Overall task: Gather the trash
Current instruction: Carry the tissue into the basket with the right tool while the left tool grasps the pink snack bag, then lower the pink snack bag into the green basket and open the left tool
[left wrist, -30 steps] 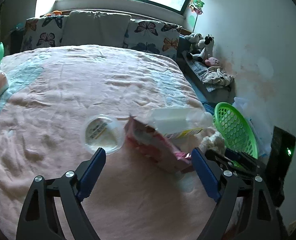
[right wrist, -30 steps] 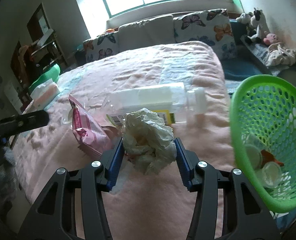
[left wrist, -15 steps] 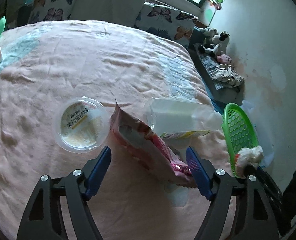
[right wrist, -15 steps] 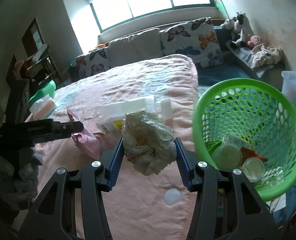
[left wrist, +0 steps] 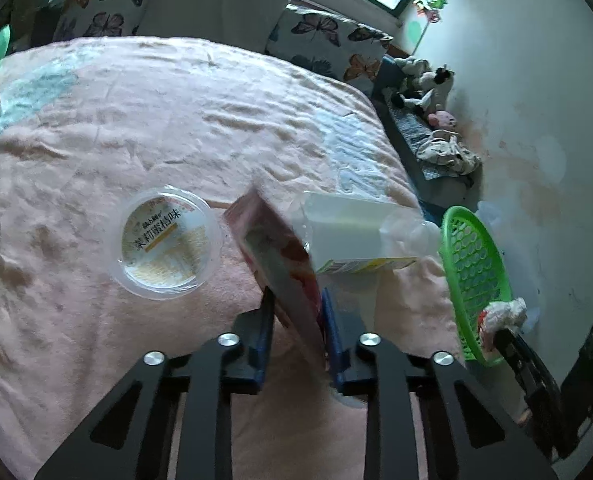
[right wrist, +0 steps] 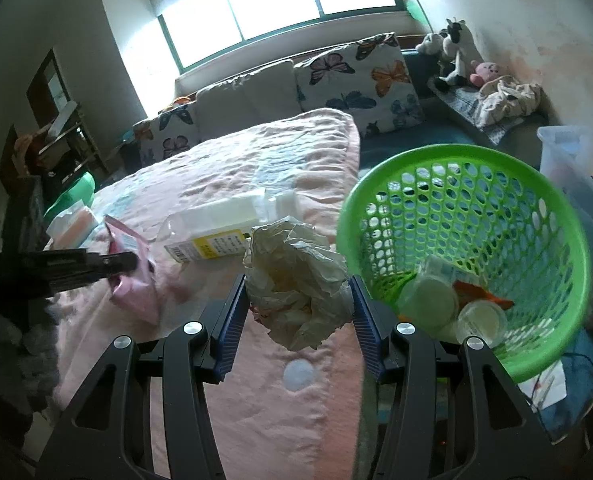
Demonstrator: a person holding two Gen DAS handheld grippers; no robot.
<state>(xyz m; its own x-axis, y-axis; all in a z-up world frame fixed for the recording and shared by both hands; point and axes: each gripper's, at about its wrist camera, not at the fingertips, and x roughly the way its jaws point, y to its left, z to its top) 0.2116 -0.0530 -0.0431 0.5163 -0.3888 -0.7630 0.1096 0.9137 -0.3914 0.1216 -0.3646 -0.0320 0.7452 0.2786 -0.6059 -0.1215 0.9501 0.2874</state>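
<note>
My left gripper [left wrist: 296, 320] is closing its jaws on a pink snack packet [left wrist: 274, 252] lying on the pink bedspread; the blue pads press both sides of it. A clear plastic bottle [left wrist: 348, 232] lies just behind the packet, and a round pudding cup [left wrist: 166, 242] sits to its left. My right gripper [right wrist: 298, 300] is shut on a crumpled white paper ball [right wrist: 298, 280], held above the bed edge just left of the green mesh basket [right wrist: 568, 208]. The basket holds a couple of cups and an orange wrapper.
Butterfly pillows [right wrist: 360, 76] line the head of the bed. Stuffed toys [right wrist: 456, 52] and cloth sit on a ledge by the wall. A clear plastic bin [right wrist: 568, 164] stands behind the basket. A tissue pack [right wrist: 72, 224] lies at the bed's far left.
The left jaws have come in from wide open onto the pink packet. The right gripper carried the paper ball sideways toward the green basket, which now fills more of its view.
</note>
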